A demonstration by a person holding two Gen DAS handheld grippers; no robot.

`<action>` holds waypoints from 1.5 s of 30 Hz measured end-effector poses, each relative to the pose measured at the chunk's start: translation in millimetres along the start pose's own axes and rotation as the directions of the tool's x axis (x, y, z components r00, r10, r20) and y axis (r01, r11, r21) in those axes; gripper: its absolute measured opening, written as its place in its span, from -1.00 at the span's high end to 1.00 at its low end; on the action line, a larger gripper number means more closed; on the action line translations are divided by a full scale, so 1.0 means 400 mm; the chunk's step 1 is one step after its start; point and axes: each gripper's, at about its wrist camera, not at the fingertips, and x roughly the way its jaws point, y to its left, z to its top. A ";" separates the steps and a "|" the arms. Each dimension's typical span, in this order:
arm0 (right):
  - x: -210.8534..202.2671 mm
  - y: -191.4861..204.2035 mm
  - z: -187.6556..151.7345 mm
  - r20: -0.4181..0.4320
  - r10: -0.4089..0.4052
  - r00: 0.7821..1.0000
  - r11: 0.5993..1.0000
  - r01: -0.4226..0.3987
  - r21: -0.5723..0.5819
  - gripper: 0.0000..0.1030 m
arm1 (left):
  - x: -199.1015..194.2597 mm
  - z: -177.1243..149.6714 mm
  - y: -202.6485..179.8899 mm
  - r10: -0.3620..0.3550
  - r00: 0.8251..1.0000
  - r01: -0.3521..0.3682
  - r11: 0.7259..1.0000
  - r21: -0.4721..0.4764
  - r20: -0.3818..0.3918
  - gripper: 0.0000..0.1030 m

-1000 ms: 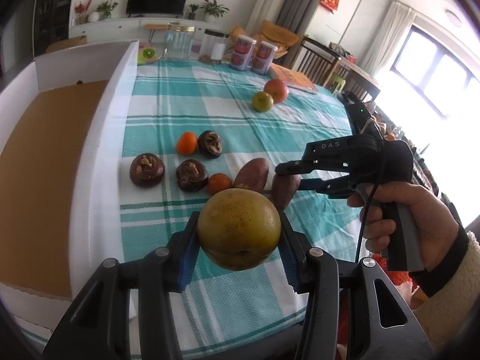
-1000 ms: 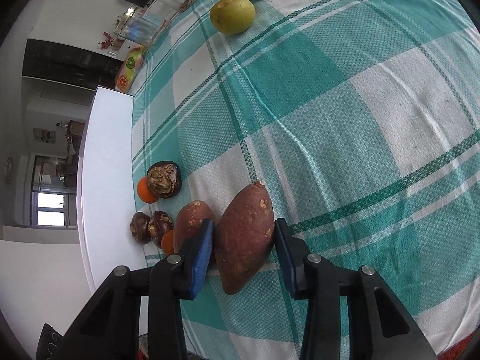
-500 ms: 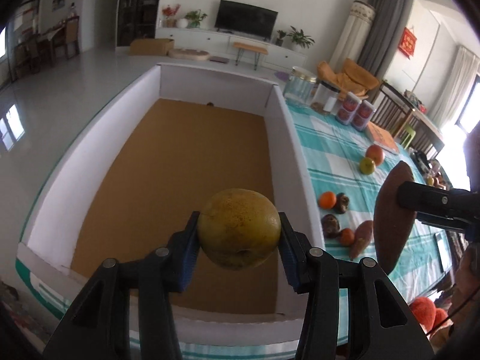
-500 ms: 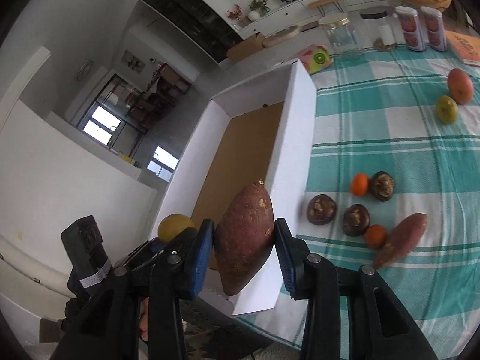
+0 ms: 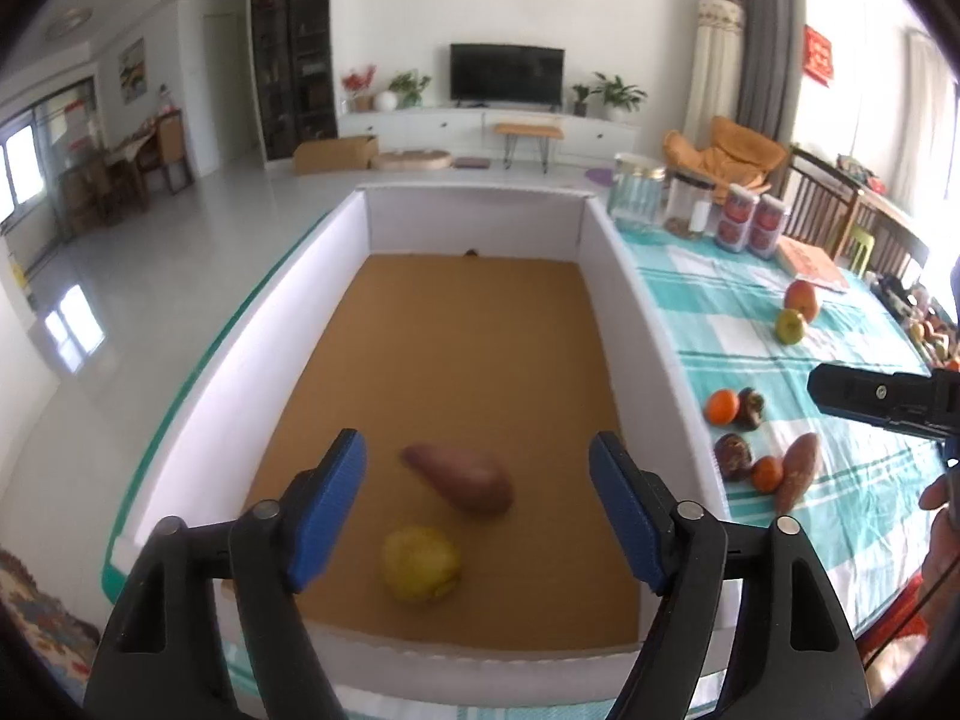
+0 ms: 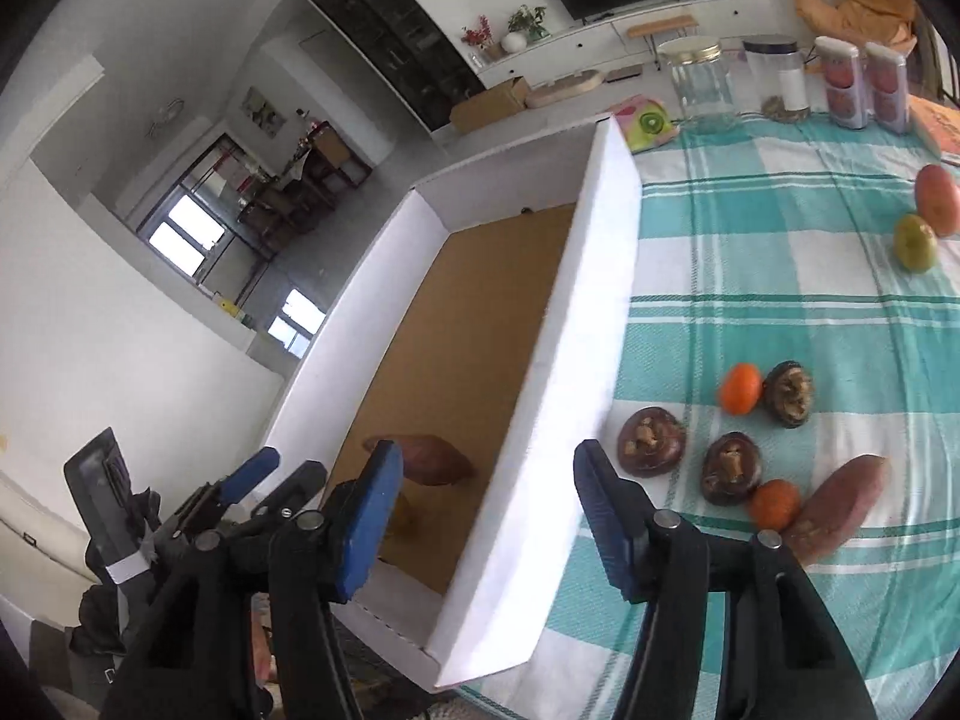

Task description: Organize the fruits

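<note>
Left hand-held gripper (image 5: 477,507): above the near end of the box, jaws just opened and spread wide, nothing between the pads.
Right hand-held gripper (image 6: 486,516): over the box's near right wall, jaws just opened, spread, pinching nothing.
Box (image 5: 624,276): white walls, brown cardboard floor, on the left part of the worktop.
Yellow pear (image 5: 420,564): blurred, on the box floor near the front wall.
Sweet potato in box (image 5: 462,477): blurred, on the box floor just behind the pear, apart from it.
Second sweet potato (image 6: 840,507): on the checked cloth (image 6: 750,276) right of the box, touching a small orange (image 6: 774,504).
Dark round fruits (image 6: 651,441): three on the cloth near the box wall, tops split open.
Other small orange (image 6: 741,388): just beside the farthest dark fruit.
Red apple (image 6: 937,199) and green fruit (image 6: 915,242): farther back on the cloth, side by side.
Jars (image 6: 699,84): in a row at the far edge of the worktop.
</note>
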 end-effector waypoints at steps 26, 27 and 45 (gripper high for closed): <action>-0.153 -0.410 -0.218 0.097 -0.685 0.722 0.725 0.663 0.189 -0.93 | -0.071 -0.029 -0.145 0.030 0.995 -0.040 0.995 0.095 0.100 -0.81; -0.154 -0.410 -0.223 0.101 -0.682 0.725 0.728 0.659 0.190 -0.93 | -0.082 -0.029 -0.173 -0.039 0.995 0.030 0.995 0.098 0.090 -0.81; -0.164 -0.497 -0.267 0.027 -0.657 0.753 0.720 0.617 0.317 -0.94 | 0.175 -0.246 -0.510 -0.172 0.954 0.233 0.940 0.250 -0.245 -0.82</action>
